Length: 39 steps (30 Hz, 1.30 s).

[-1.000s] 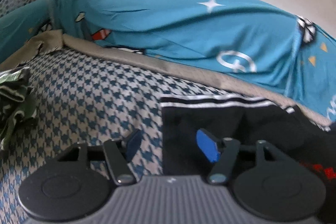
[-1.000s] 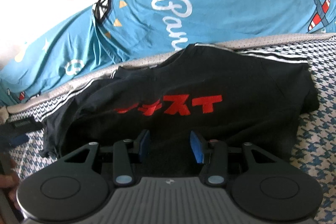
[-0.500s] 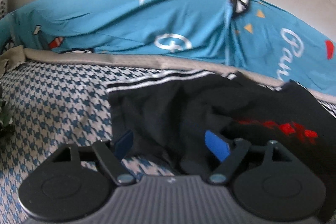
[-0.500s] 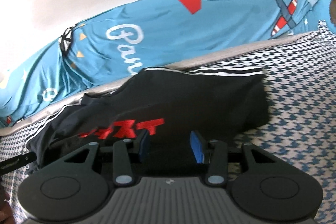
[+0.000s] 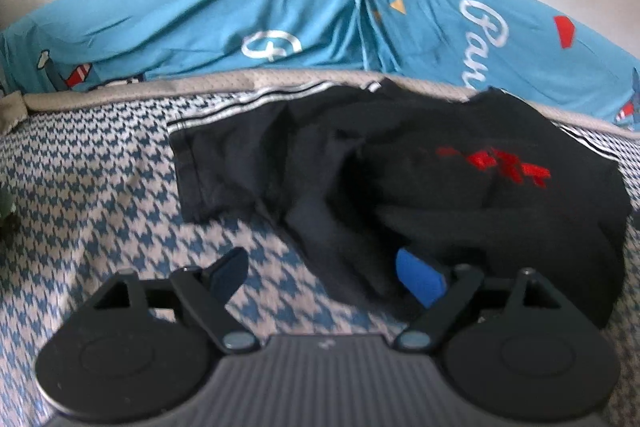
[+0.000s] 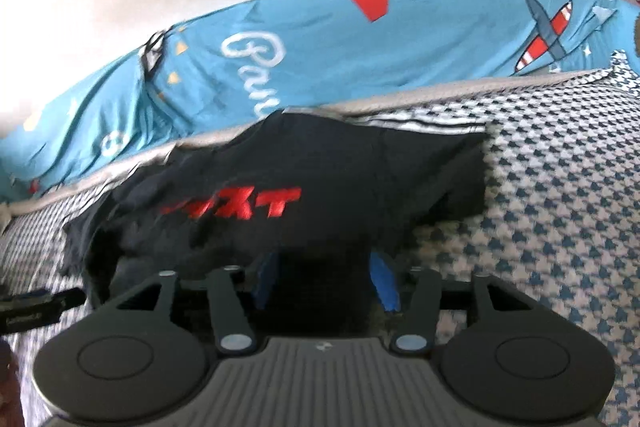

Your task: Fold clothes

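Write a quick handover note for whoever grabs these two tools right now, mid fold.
Left tool: open, fingers straddling the near edge of the black T-shirt, gripping nothing.
Right tool: open, black cloth bunched between its fingers, not clamped.
Shirt lies rumpled on the houndstooth cover, red lettering up, striped sleeves toward the blue bedding.
Done: no clean fold visible.
Left: grip the near edge, flatten, fold.

Black linkage arms, round discs, blue fingers (image 5: 420, 277) (ribbed grey housing)
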{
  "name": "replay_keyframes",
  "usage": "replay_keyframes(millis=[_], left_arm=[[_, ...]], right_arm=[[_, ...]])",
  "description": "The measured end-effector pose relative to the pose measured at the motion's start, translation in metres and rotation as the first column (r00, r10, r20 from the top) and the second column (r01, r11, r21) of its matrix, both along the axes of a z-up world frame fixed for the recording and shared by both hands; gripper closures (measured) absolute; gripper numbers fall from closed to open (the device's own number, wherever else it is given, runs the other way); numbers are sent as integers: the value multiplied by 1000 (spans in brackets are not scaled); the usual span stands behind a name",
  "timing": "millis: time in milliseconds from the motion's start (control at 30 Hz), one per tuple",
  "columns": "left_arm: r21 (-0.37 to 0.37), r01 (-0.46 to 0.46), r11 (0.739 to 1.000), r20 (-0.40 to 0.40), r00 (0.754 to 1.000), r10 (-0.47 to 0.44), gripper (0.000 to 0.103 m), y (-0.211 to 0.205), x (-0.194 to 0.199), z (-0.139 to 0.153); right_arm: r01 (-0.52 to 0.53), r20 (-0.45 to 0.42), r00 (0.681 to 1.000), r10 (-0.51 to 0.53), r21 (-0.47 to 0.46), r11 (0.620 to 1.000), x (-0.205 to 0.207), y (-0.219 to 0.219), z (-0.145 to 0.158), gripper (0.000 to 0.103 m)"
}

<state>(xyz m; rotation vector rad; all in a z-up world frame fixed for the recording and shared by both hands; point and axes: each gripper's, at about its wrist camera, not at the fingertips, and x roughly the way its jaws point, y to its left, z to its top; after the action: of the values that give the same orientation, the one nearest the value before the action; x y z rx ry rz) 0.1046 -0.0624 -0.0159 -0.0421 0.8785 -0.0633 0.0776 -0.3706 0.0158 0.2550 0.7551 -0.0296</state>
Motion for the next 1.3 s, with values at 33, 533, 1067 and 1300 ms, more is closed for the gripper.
replay_keyframes(millis=[33,533,1067,1300], left_arm=[[-3,5,1000,-4,1000,-5,16,-1,-5,-1],[22,6,1000,-20,1000,-6,6,-6,-25,-12],[17,20,1000,-61,998,-19,3,-4,-18,-19],[13,21,1000,-65,998,-20,3,-7,-14,-23]], right_arm=[[-24,-4,1000,24,-4,1000,-4,5,-2,48],[-321,-74,947,312,-201,925,-24,81,-35,32],[-224,17,973,231,-179,958,7,79,-30,93],[-161,89,982,166,-60,985,32,65,-18,94]])
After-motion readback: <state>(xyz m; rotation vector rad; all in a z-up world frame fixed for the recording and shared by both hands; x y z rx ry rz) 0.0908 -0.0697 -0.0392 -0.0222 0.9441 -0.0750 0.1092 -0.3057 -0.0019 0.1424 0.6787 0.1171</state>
